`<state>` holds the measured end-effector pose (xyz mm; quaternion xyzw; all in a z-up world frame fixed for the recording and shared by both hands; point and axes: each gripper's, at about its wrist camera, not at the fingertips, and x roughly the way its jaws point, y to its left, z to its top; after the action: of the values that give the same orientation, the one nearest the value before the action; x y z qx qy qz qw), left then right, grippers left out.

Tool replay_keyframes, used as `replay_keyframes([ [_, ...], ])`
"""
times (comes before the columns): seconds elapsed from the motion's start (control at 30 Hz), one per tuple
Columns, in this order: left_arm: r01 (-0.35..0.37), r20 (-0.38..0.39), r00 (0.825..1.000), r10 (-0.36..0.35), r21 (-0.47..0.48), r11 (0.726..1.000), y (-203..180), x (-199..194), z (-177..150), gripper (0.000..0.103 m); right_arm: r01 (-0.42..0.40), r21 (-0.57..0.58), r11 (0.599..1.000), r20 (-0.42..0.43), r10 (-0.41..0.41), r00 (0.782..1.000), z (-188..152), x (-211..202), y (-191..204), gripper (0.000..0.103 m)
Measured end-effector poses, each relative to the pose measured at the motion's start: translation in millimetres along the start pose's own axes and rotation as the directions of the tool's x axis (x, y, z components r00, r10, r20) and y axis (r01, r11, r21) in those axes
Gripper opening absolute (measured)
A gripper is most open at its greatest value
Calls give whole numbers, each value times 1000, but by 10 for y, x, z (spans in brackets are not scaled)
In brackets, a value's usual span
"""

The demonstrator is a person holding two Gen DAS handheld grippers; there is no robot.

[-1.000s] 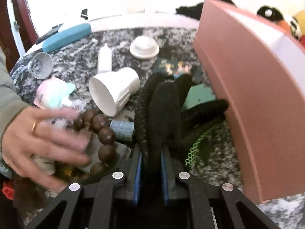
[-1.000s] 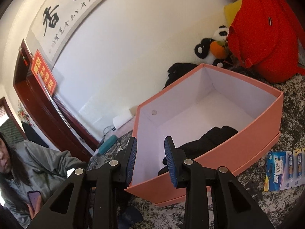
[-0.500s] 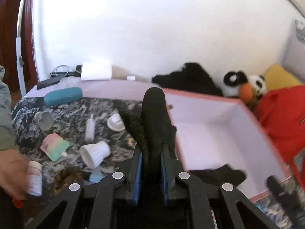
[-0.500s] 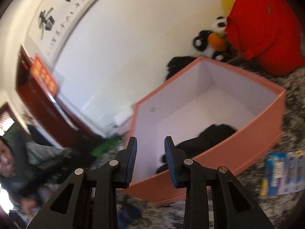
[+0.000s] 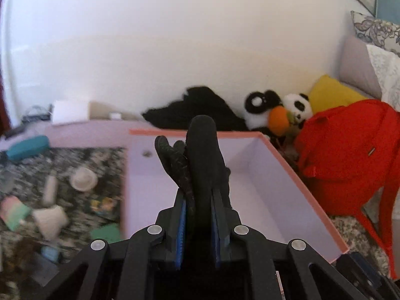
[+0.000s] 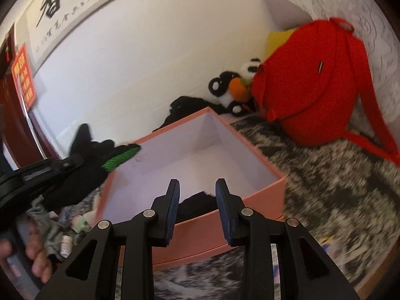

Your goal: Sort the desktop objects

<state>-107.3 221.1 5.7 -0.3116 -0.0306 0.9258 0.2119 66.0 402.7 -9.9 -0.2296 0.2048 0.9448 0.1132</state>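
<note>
In the left wrist view, the left gripper (image 5: 197, 215) at bottom centre has its jaws clamped on a black glove (image 5: 200, 160), held over the open pink box (image 5: 307, 187). Small items (image 5: 55, 218) lie scattered on the table at lower left, so sorting seems unfinished.

In the right wrist view, the right gripper (image 6: 197, 207) at bottom centre stands open and empty. A dark item (image 6: 197, 200) already lies in the box at centre; the glove, with a green patch, is at mid-left.
</note>
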Motion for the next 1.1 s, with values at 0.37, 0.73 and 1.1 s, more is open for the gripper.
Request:
replay_keyframes([
  [0.37, -82, 67, 995, 78, 63, 995, -83, -87, -54, 90, -3, -54, 999, 65, 7, 998, 94, -27, 64, 96],
  [0.73, -101, 95, 990, 106, -53, 993, 331, -510, -114, 98, 77, -115, 990, 81, -68, 994, 17, -161, 468, 103],
  [1.1, -389, 184, 913, 364, 126, 912, 752, -1013, -398, 99, 85, -263, 961, 157, -44, 987, -348, -211, 1305, 103],
])
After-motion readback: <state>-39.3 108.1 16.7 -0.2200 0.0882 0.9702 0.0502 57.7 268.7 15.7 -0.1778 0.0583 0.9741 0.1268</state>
